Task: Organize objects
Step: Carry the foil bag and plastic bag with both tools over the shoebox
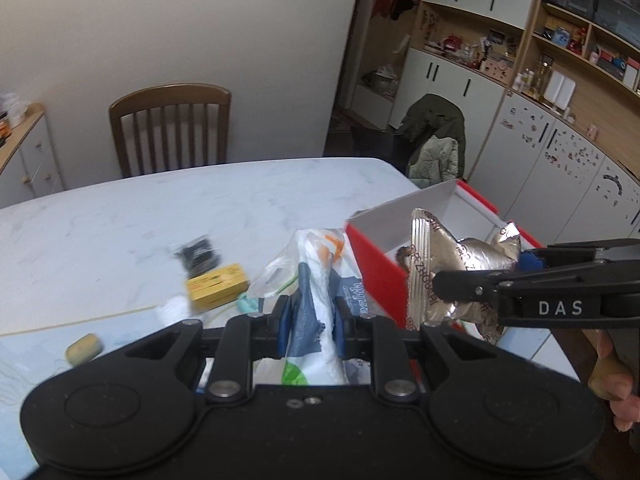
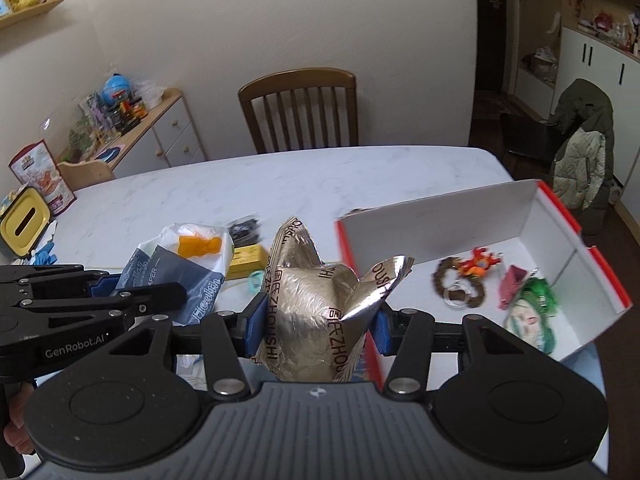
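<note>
My left gripper (image 1: 312,320) is shut on a crumpled white, blue and orange plastic pack (image 1: 316,280), held just above the marble table (image 1: 120,220). In the right wrist view that gripper (image 2: 140,286) and the pack (image 2: 180,272) sit at the left. My right gripper (image 2: 316,320) is shut on a gold foil pouch (image 2: 312,308) with dark lettering, held up beside the near left corner of a red box (image 2: 440,216) with a white inside. The left wrist view shows the right gripper (image 1: 480,276) holding the pouch (image 1: 436,264) at the rim of the box (image 1: 372,268).
The box holds a bead bracelet (image 2: 456,284), an orange trinket (image 2: 480,262), a pink piece (image 2: 512,284) and a green item (image 2: 532,312). A yellow carton (image 1: 218,286), a black bagged item (image 1: 198,256) and a tan lump (image 1: 84,347) lie on the table. A wooden chair (image 1: 172,128) stands behind.
</note>
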{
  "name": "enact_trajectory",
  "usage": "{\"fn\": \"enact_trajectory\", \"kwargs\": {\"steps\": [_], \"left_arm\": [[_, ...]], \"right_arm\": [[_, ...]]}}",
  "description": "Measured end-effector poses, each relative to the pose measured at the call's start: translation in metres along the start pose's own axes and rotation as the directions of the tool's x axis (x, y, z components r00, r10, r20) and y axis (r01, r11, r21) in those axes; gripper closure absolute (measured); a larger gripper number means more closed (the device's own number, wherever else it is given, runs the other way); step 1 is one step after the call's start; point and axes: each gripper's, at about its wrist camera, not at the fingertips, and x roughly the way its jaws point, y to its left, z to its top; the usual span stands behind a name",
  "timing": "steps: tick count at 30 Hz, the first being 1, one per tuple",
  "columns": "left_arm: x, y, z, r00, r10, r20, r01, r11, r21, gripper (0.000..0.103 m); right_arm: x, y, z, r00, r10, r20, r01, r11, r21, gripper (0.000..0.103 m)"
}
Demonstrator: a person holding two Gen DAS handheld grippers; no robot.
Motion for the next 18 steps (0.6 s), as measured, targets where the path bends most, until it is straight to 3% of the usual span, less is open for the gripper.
{"fn": "enact_trajectory", "kwargs": {"steps": [18], "left_arm": [[0.062, -0.096, 0.023, 0.999, -0.013, -0.043, 0.015, 0.999, 0.046, 0.083]], "right_arm": [[0.003, -0.120, 0.006, 0.999, -0.034, -0.010, 0.034, 0.999, 0.041, 0.052]]}}
